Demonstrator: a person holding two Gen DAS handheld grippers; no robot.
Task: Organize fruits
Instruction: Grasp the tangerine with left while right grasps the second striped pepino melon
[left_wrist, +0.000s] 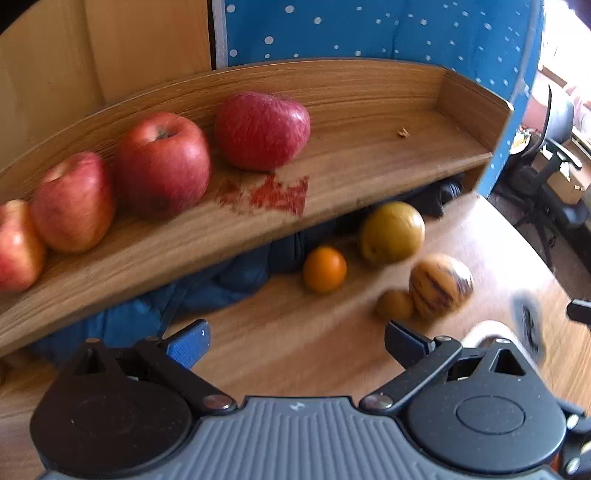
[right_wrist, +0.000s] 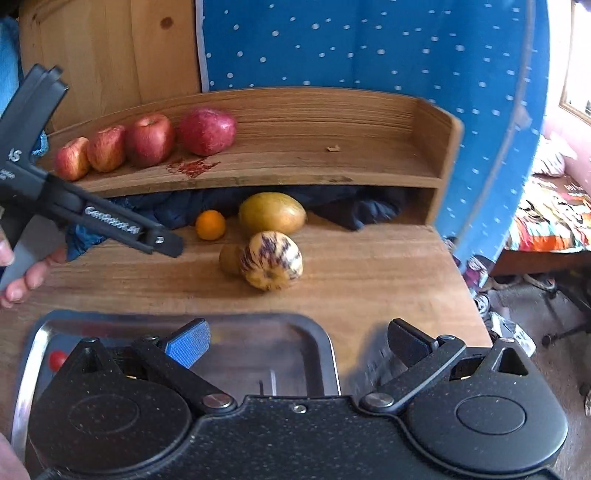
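Apples (right_wrist: 147, 142) sit in a row on our wooden shelf (right_wrist: 295, 173), four of them at its left end, each touching or nearly touching the next. A red smear (right_wrist: 190, 166) marks the shelf board just in front of the rightmost apple. The rest of the shelf to the right is bare apart from a small brown scrap (right_wrist: 333, 148).

Below the shelf, on the table (right_wrist: 369, 288), we see the other fruit. An orange (right_wrist: 210, 224) lies beside a yellow-green mango (right_wrist: 272, 213), both near the dark blue cloth (right_wrist: 354, 210) stuffed under the shelf. Closer to us, a striped melon (right_wrist: 271, 261) touches a small brown fruit (right_wrist: 229, 259), perhaps a kiwi, on its left.

We hold our left gripper (left_wrist: 297, 341) above the table, facing the shelf's front edge, its fingers spread wide with nothing between them. In the right view it (right_wrist: 162, 242) enters from the left, a hand (right_wrist: 22, 273) on its grip, tip pointing toward the orange but apart from it.

Our right gripper (right_wrist: 299, 341) is also wide open and empty. It hovers over a metal tray (right_wrist: 325, 343) at the table's near edge, with something small and red (right_wrist: 57, 360) at the tray's left side; we cannot tell what it is.
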